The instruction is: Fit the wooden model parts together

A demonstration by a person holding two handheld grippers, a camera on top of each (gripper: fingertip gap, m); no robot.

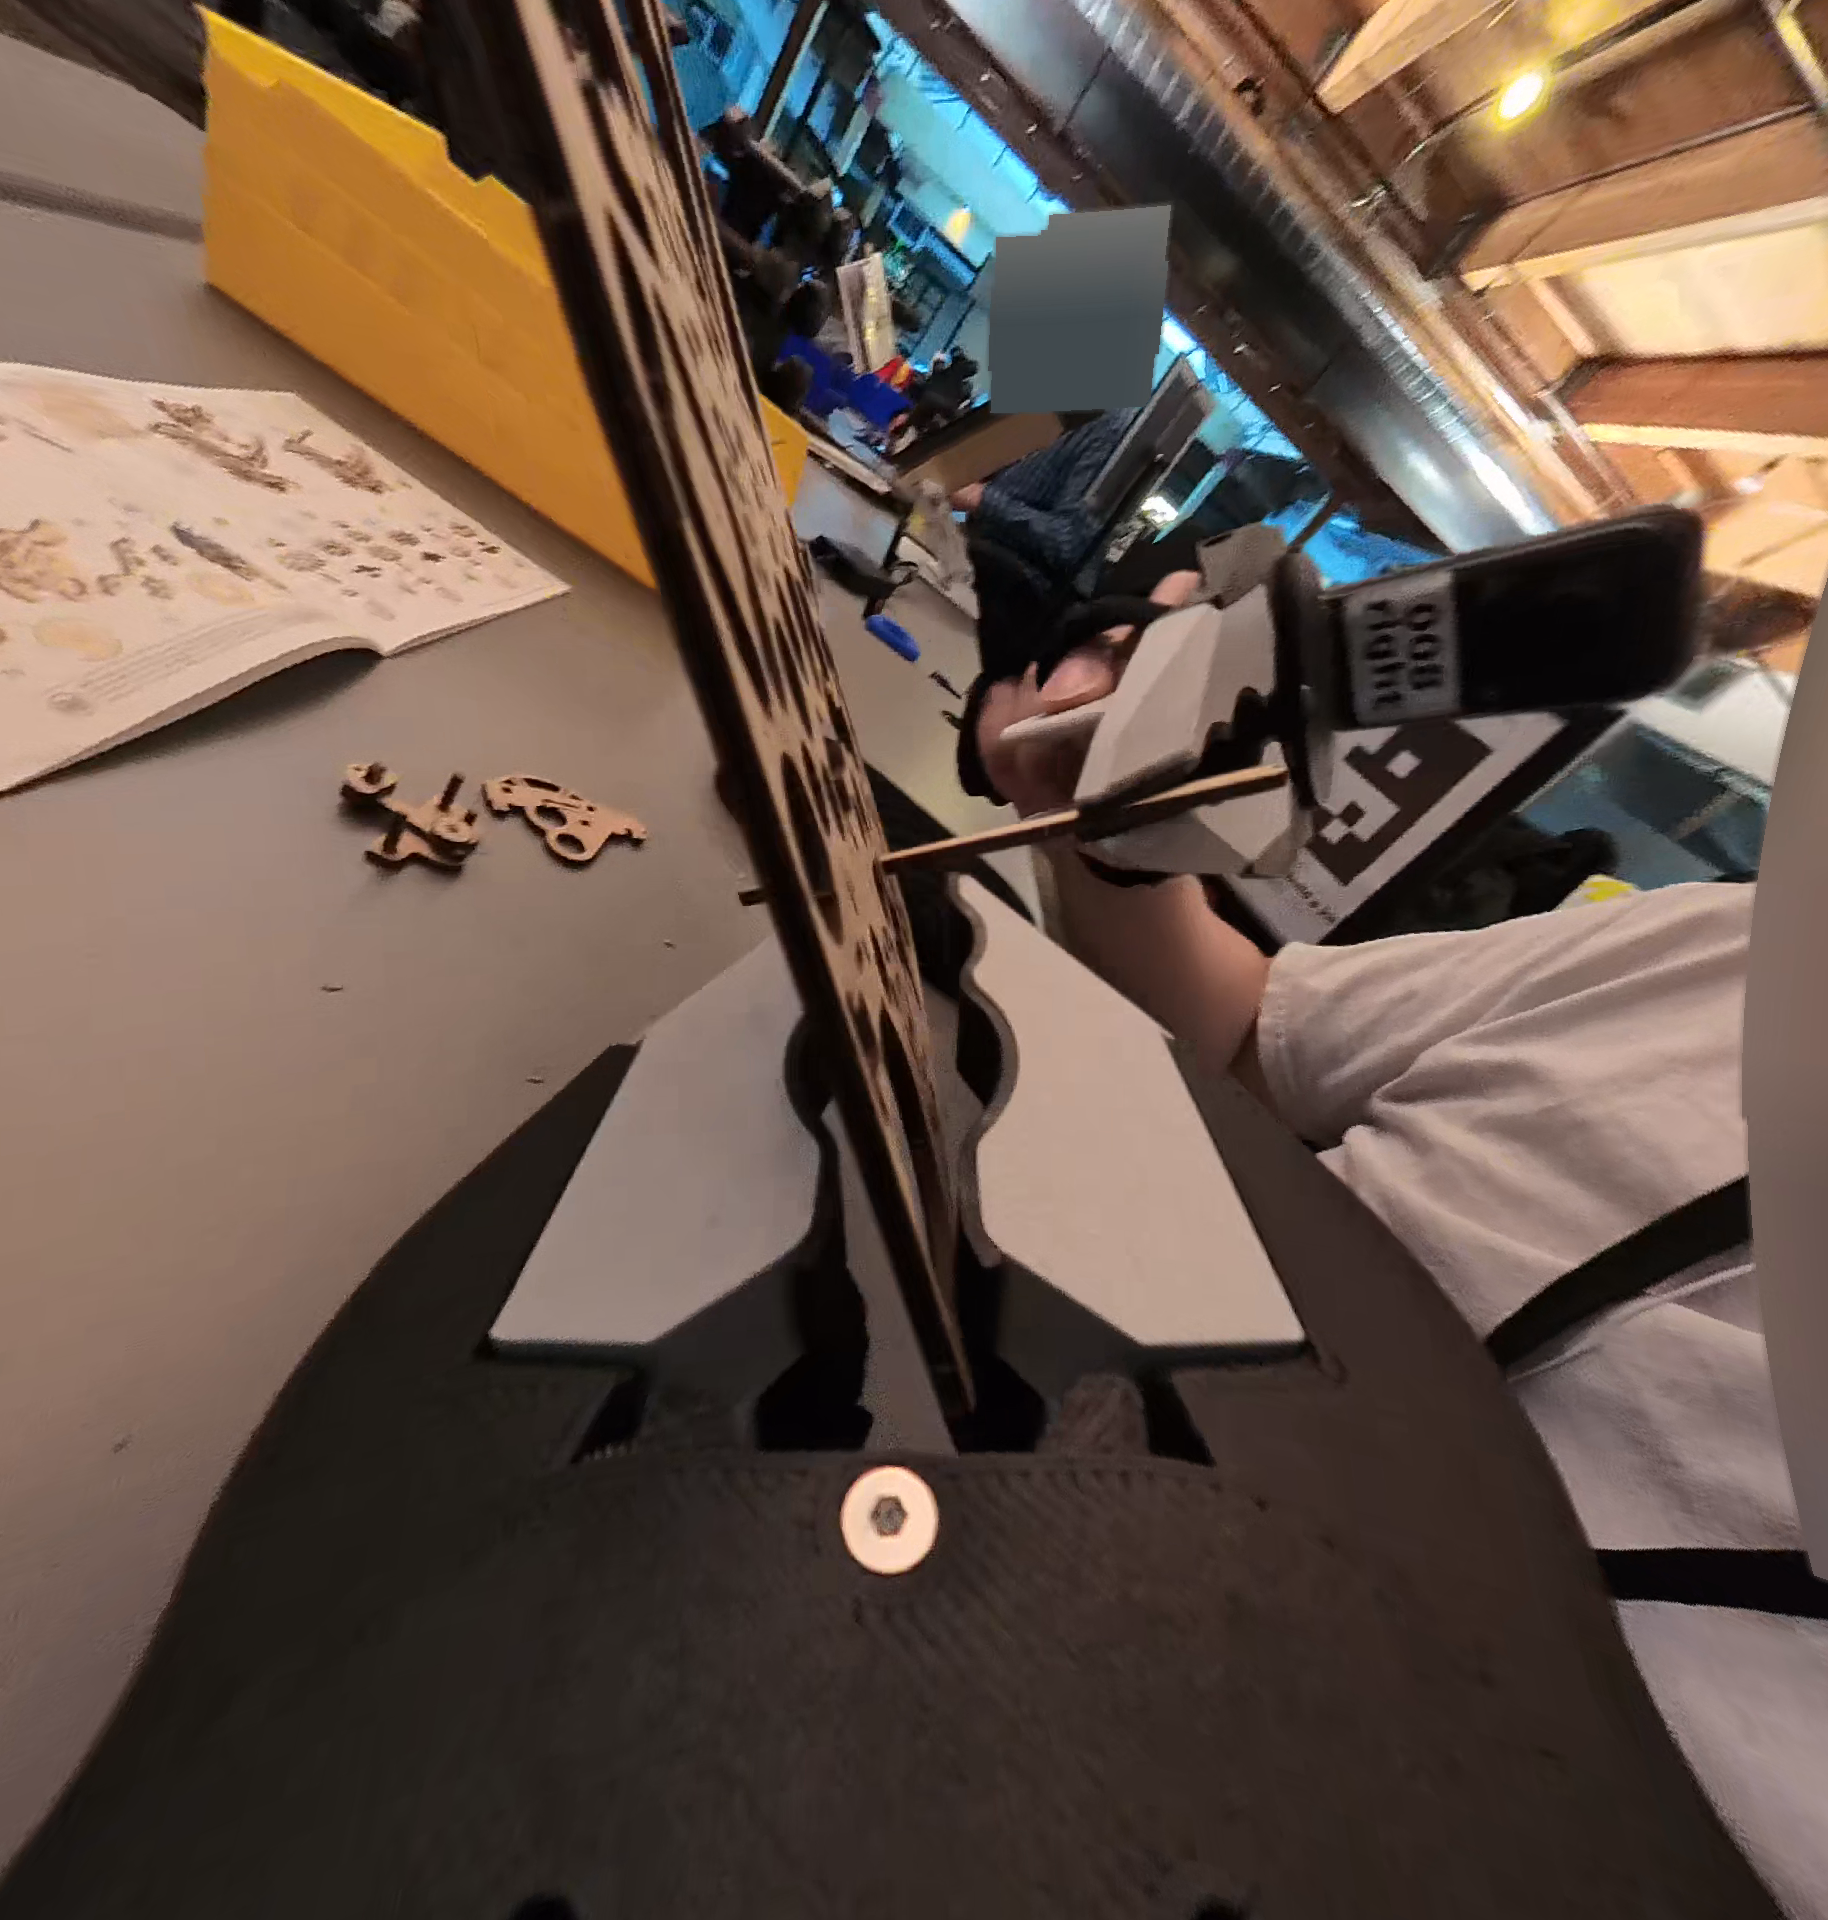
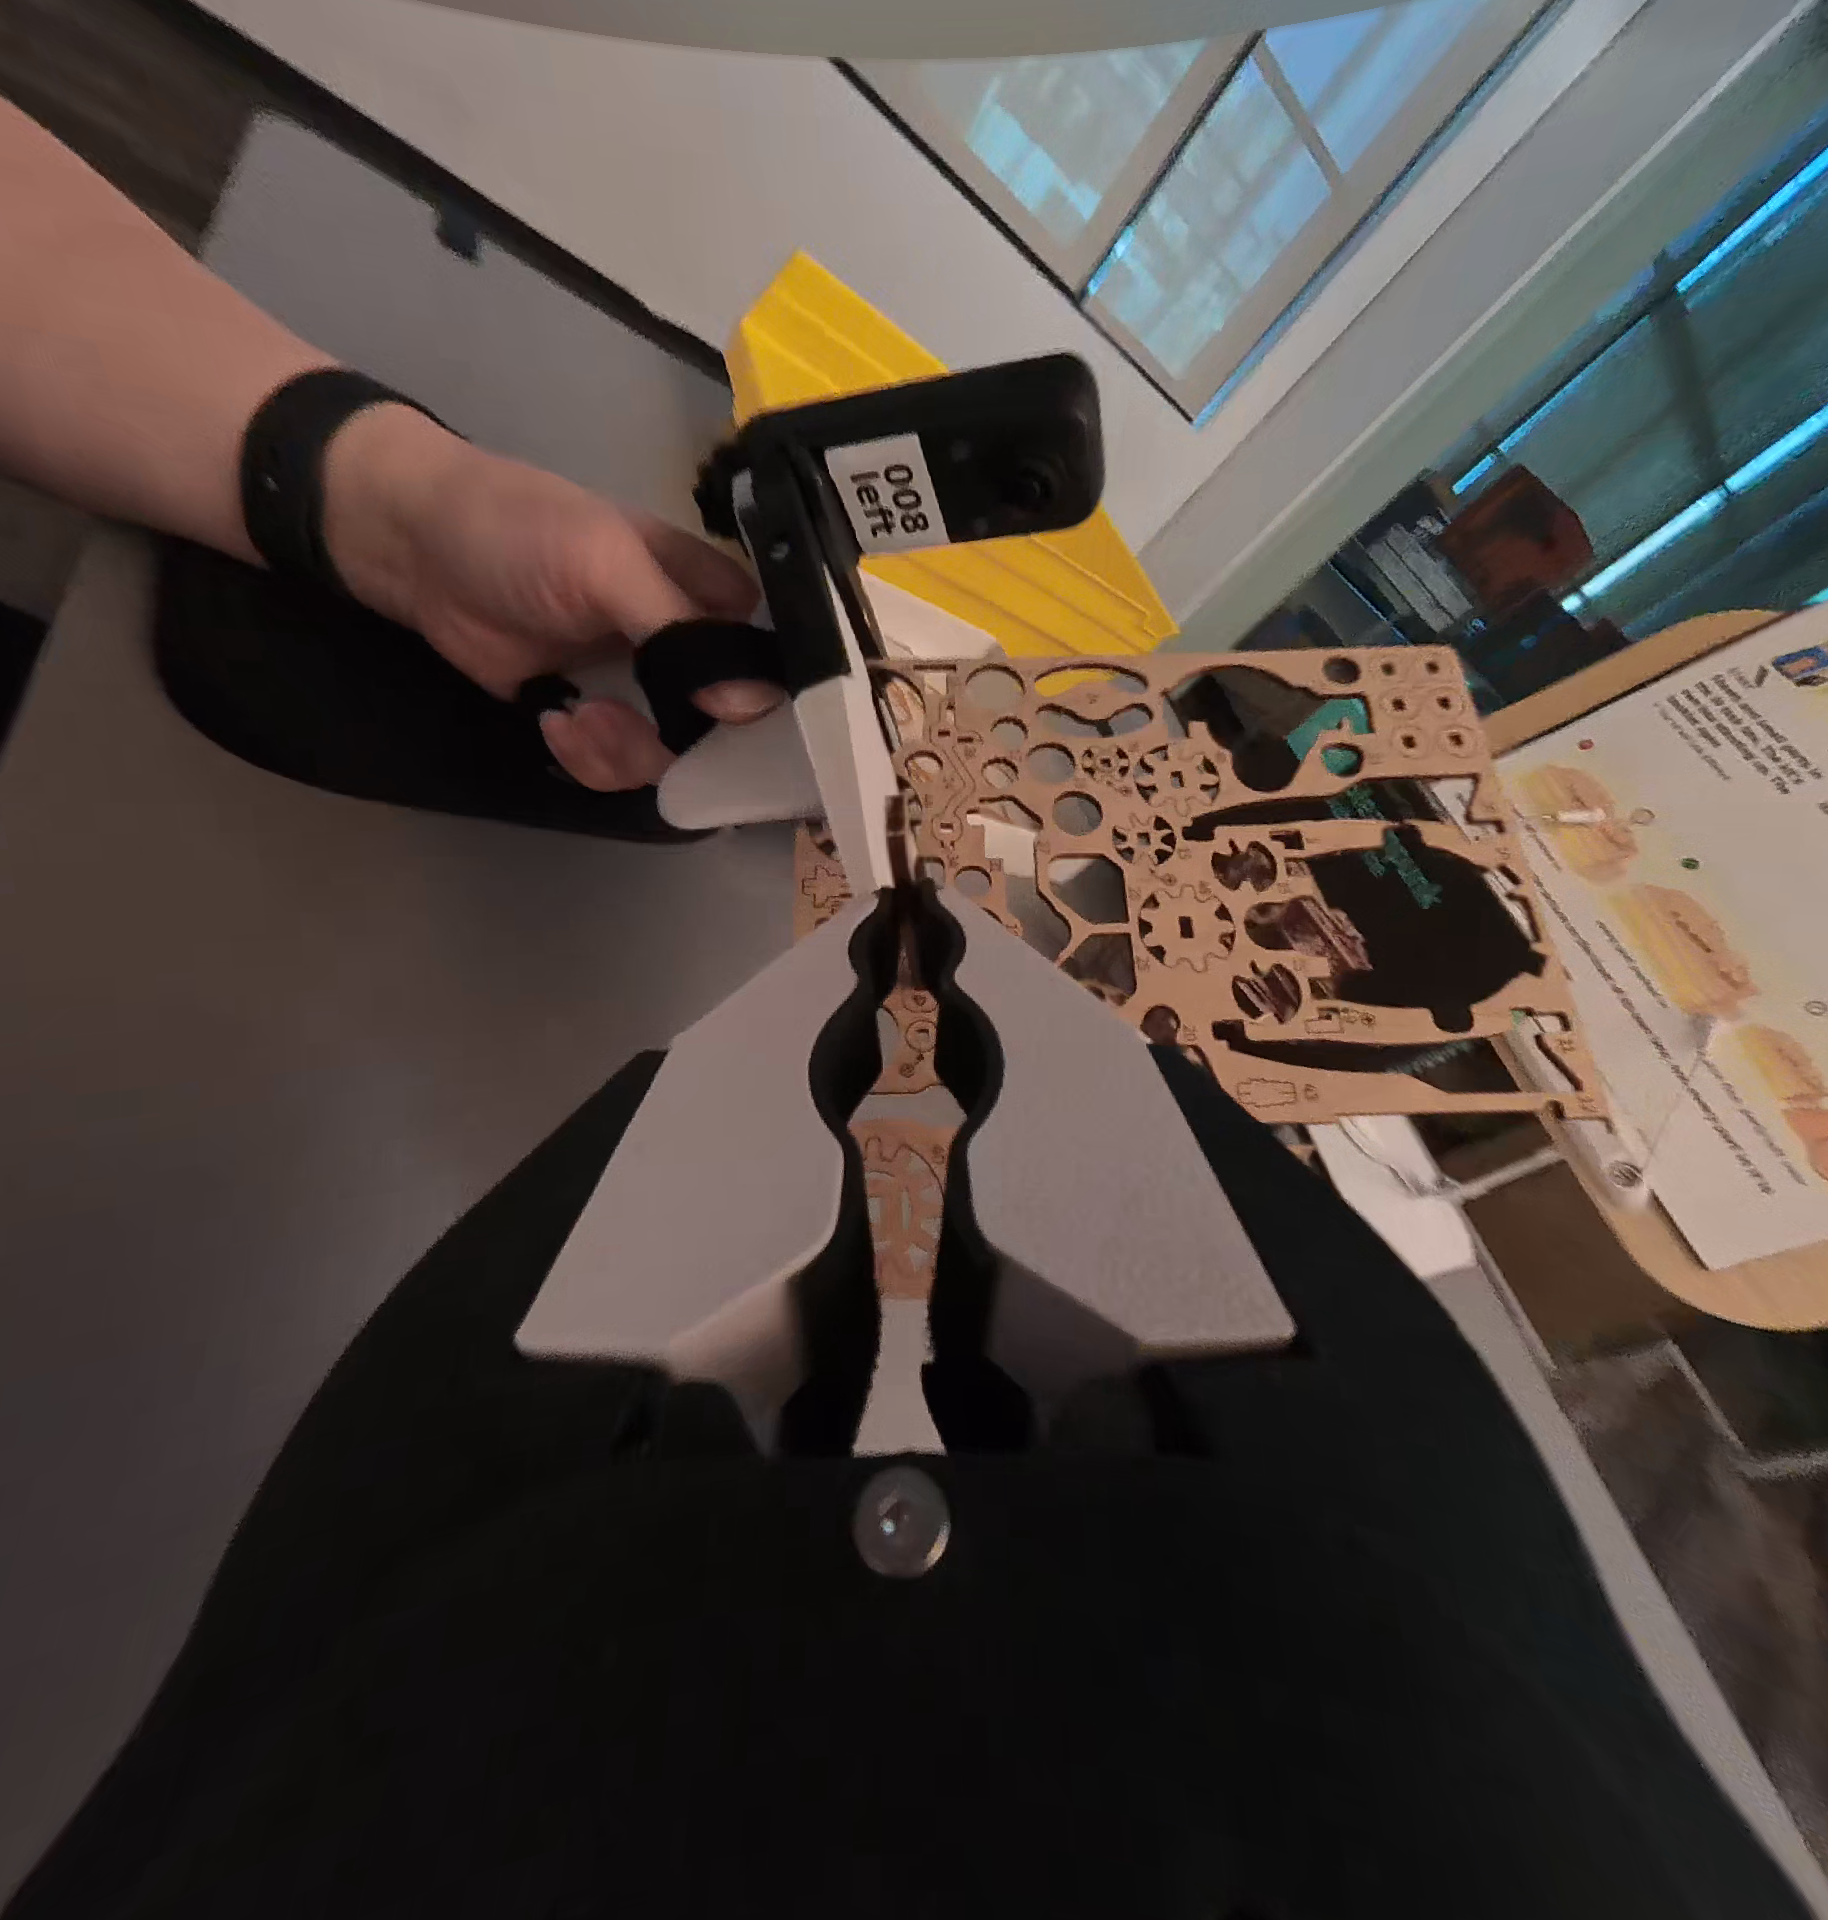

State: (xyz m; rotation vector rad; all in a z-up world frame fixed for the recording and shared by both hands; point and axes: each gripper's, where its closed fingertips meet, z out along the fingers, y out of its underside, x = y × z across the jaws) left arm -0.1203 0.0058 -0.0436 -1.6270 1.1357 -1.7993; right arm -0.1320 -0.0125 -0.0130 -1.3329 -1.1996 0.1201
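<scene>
Wooden sheet (image 2: 1190, 883) face, loose parts (image 1: 494, 816) left-view only

Left tool (image 1: 894, 1049): grey fingers with black body, closed edge-on upon a thin wooden sheet (image 1: 785, 665) that stands nearly upright between them. Seen from the right wrist view, left tool (image 2: 868, 821) is gripped by the left hand (image 2: 536, 592), black strap on the wrist, forearm bare.

Right tool (image 2: 902, 904): fingers drawn close together, pinching a slim wooden stick (image 1: 1055, 826) near its tips; stick end meets the sheet. Right hand (image 1: 1035, 717) wraps the handle; forearm bare, white short sleeve above.
</scene>
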